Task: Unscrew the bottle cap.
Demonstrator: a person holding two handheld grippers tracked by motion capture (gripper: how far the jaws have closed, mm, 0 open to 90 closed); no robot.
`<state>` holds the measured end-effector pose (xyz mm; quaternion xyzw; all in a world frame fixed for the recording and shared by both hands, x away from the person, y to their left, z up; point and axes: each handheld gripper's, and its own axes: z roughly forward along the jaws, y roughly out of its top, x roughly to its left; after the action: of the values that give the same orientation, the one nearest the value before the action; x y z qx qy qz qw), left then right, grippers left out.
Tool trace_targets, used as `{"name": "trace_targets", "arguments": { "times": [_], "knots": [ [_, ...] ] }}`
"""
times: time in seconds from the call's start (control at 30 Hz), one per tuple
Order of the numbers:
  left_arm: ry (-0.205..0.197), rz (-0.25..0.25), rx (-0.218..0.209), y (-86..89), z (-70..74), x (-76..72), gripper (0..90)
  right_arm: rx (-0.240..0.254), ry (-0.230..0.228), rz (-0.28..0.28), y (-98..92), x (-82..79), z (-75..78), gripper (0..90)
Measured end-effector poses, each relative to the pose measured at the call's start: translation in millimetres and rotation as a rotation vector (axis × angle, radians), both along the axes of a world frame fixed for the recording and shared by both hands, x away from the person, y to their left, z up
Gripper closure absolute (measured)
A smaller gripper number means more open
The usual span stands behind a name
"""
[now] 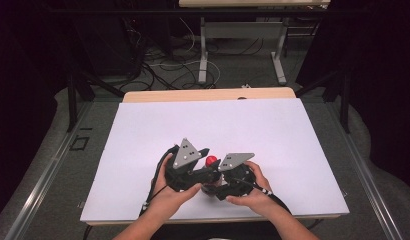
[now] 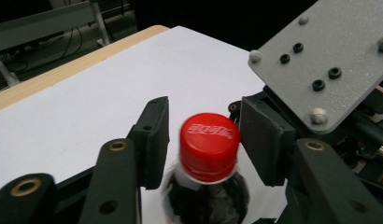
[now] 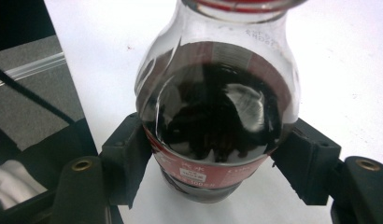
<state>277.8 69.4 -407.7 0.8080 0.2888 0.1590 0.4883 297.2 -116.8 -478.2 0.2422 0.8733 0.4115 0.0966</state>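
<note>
A dark room with cables on the floor and a second desk at the top of the frame surrounds a white tabletop with a pale wooden edge. Low and centre in the high view, a person's two hands hold a hand-held gripper each, close together around a small cola bottle that stands on the tabletop.

Left of centre, the left hand-held gripper reaches toward the bottle's red cap. In the left gripper view its jaws sit on either side of the cap; the cap's left side shows a narrow gap, the right pad is at or just beside it, so the jaws appear apart, not pressing.

Right of centre, the right hand-held gripper is clamped on the bottle's body; the right gripper view shows both pads against the dark, rounded bottle just above its label.

The step in hand looks like unscrewing the cap, with the bottle braced. The next move likely calls for closing the left jaws squarely on the cap, then twisting while the right grip stays firm.
</note>
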Motion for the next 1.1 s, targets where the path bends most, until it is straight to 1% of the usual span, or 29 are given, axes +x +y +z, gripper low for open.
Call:
{"name": "trace_targets", "arguments": {
  "times": [0.03, 0.07, 0.1, 0.13, 0.2, 0.23, 0.27, 0.3, 0.33, 0.37, 0.4, 0.43, 0.47, 0.5, 0.53, 0.57, 0.6, 0.63, 0.7, 0.73, 0.8, 0.83, 0.9, 0.93, 0.97, 1.0, 1.03, 1.07, 1.1],
  "knots": [
    [0.012, -0.039, -0.007, 3.8, 1.8, 2.4, 44.1, -0.005, 0.009, 0.004, -1.5, 0.7, 0.3, 31.2],
    [0.025, -0.061, -0.017, 7.6, 3.4, 4.3, 44.1, -0.005, 0.009, 0.004, -1.5, 0.7, 0.3, 31.2],
    [0.031, -0.082, -0.016, 11.7, 5.1, 6.1, 42.8, 0.004, 0.002, 0.002, -1.4, 0.8, -0.2, 31.2],
    [0.033, -0.118, -0.012, 15.6, 6.9, 8.5, 39.9, -0.001, 0.019, 0.023, -1.9, 0.7, 1.0, 31.2],
    [0.037, -0.175, -0.021, 21.3, 8.6, 13.9, 39.9, 0.008, 0.011, 0.017, -1.0, 0.4, 0.4, 31.2],
    [0.047, -0.213, -0.036, 23.8, 9.1, 16.9, 39.5, 0.000, 0.014, 0.052, -0.2, 0.5, 1.2, 31.2],
    [0.047, -0.258, -0.042, 25.7, 9.1, 20.3, 39.5, 0.000, 0.014, 0.052, -0.2, 0.5, 1.2, 31.2],
    [0.056, -0.289, -0.037, 27.1, 9.3, 22.4, 39.6, 0.009, 0.019, 0.048, 1.0, -1.0, 1.3, 31.2],
    [0.061, -0.321, -0.033, 27.8, 8.7, 25.0, 41.5, 0.009, 0.009, 0.059, 2.2, -2.1, 1.4, 31.2],
    [0.062, -0.351, -0.022, 28.1, 8.0, 27.2, 41.5, 0.009, 0.009, 0.059, 2.2, -2.1, 1.4, 31.2],
    [0.057, -0.376, -0.013, 28.0, 6.7, 29.5, 42.4, 0.011, 0.011, 0.074, 2.8, -2.7, 1.5, 31.1],
    [0.049, -0.389, 0.008, 28.4, 5.0, 33.3, 43.5, 0.006, 0.015, 0.087, 3.0, -3.5, 2.2, 31.2],
    [0.056, -0.408, 0.000, 29.5, 3.4, 37.2, 44.2, 0.007, 0.016, 0.109, 4.5, -5.0, 2.6, 31.1],
    [0.066, -0.435, -0.010, 30.9, 2.5, 40.1, 46.6, 0.011, -0.001, 0.103, 5.4, -5.6, 1.8, 31.1],
    [0.068, -0.480, -0.030, 31.6, -0.6, 43.0, 48.1, 0.010, -0.001, 0.117, 5.9, -5.6, 1.7, 31.1],
    [0.068, -0.480, -0.030, 31.6, -0.6, 43.0, 49.8, 0.010, -0.001, 0.117, 5.9, -5.6, 1.7, 31.1],
    [0.080, -0.493, -0.040, 31.6, -1.9, 43.7, 49.8, 0.008, 0.001, 0.117, 5.8, -5.9, 1.6, 31.1],
    [0.085, -0.499, -0.052, 30.9, -3.1, 43.4, 53.0, 0.008, 0.005, 0.115, 6.0, -6.3, 1.4, 31.1],
    [0.090, -0.505, -0.056, 29.5, -4.5, 41.7, 58.7, 0.007, 0.001, 0.116, 6.3, -5.9, 0.6, 31.1],
    [0.079, -0.502, -0.046, 28.9, -4.8, 40.7, 60.5, 0.005, -0.001, 0.119, 6.2, -5.4, 0.4, 31.1],
    [0.072, -0.480, -0.035, 27.3, -4.8, 38.2, 61.0, -0.001, 0.006, 0.106, 5.9, -5.6, -0.2, 31.1],
    [0.068, -0.454, -0.032, 26.1, -4.5, 36.1, 61.1, -0.001, 0.010, 0.106, 5.5, -5.0, -0.3, 31.1],
    [0.052, -0.389, -0.022, 22.6, -4.6, 30.4, 61.3, -0.001, 0.006, 0.086, 5.3, -4.3, -1.0, 31.2],
    [0.054, -0.338, -0.022, 20.3, -4.4, 27.0, 61.3, 0.001, 0.005, 0.069, 5.3, -4.1, -1.2, 31.2],
    [0.026, -0.248, -0.002, 15.3, -4.0, 20.5, 61.4, -0.004, 0.011, 0.059, 4.6, -3.4, -0.9, 31.3],
    [0.026, -0.248, -0.002, 15.3, -4.0, 20.5, 61.3, -0.002, 0.001, 0.046, 4.5, -2.9, -1.5, 31.3],
    [0.033, -0.196, -0.005, 12.1, -3.9, 16.9, 61.4, -0.001, 0.001, 0.025, 4.6, -3.2, -1.6, 31.3],
    [0.028, -0.154, -0.007, 8.3, -4.6, 13.3, 61.4, -0.001, 0.001, 0.025, 4.6, -3.2, -1.6, 31.3],
    [0.027, -0.119, 0.006, 5.4, -4.2, 10.3, 61.4, -0.004, 0.002, 0.013, 4.4, -3.0, -2.4, 31.3]
  ]
}}
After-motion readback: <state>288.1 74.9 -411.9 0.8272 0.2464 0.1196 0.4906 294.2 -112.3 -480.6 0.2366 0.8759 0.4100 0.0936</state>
